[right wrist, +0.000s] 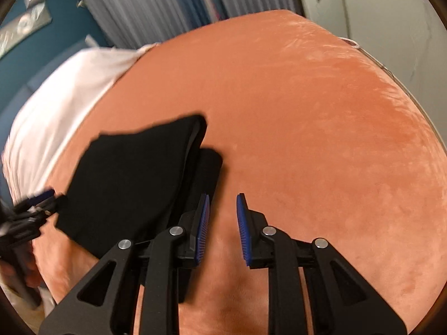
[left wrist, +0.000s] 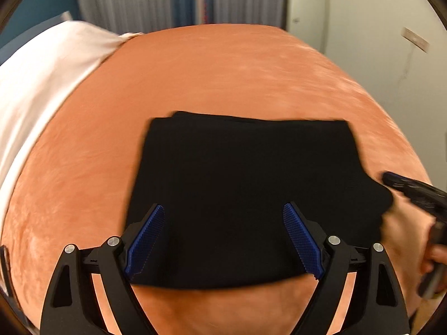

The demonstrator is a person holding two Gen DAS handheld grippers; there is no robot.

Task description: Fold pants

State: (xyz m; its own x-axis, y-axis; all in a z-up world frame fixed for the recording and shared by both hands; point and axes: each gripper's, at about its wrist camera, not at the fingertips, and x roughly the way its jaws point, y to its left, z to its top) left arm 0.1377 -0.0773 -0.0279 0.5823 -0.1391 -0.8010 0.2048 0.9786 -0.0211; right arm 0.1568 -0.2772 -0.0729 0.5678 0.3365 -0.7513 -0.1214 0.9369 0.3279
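The black pants [left wrist: 245,181] lie folded into a thick rectangle on the orange blanket [left wrist: 223,69]. My left gripper [left wrist: 223,206] hovers over the near half of the pants, open wide, with both blue pads above the cloth and no fold pinched. My right gripper [right wrist: 223,195] stands just right of the pants [right wrist: 131,178], over bare blanket [right wrist: 321,111]. Its jaws are only a narrow gap apart and nothing is between them. In the left wrist view the right gripper [left wrist: 396,181] shows blurred at the pants' right edge. In the right wrist view the left gripper [right wrist: 47,195] shows at their left corner.
A white sheet or pillow [left wrist: 42,83] lies along the bed's left side. Grey and blue curtains [left wrist: 125,0] hang behind the bed, and a pale wall [left wrist: 363,28] stands at the right. A person's hand [left wrist: 435,256] holds the right gripper's handle.
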